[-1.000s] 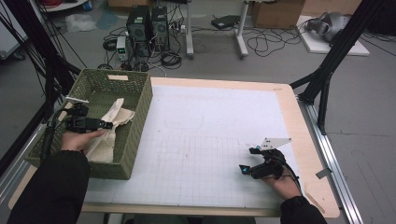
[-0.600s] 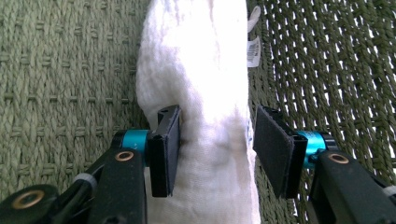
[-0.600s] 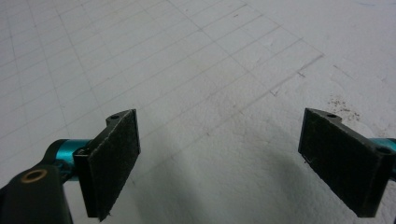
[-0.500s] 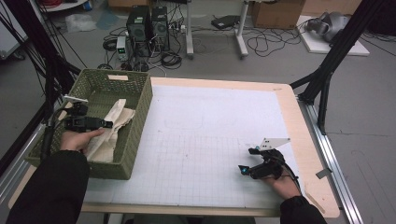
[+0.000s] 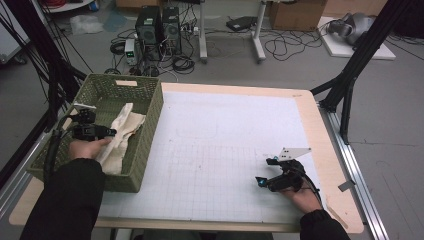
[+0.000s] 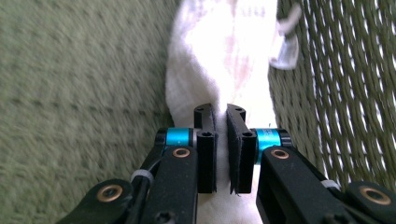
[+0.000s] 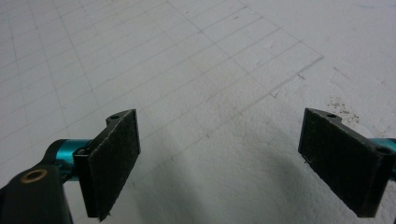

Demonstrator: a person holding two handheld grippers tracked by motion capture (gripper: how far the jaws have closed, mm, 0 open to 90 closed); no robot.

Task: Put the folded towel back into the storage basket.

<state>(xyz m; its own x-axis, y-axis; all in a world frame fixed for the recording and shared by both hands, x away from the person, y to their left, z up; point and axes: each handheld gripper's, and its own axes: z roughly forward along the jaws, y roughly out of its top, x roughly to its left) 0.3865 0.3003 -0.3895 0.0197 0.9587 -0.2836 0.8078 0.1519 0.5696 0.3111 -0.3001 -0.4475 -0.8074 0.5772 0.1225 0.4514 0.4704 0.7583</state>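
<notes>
1. You are holding the left gripper (image 6: 221, 144) inside the green basket (image 5: 150, 107); its jaws have just been closing and are now pinching a fold of the white cloth (image 6: 219, 56).
2. The cloth (image 5: 122, 135) is lying lengthwise along the basket's right wall, its long axis running from the near end toward the far end.
3. You are resting the right gripper (image 7: 219, 158) on the white gridded mat (image 5: 220, 140), jaws spread wide with nothing between them.
4. The mat is lying bare between the basket and your right hand (image 5: 300, 192).
</notes>
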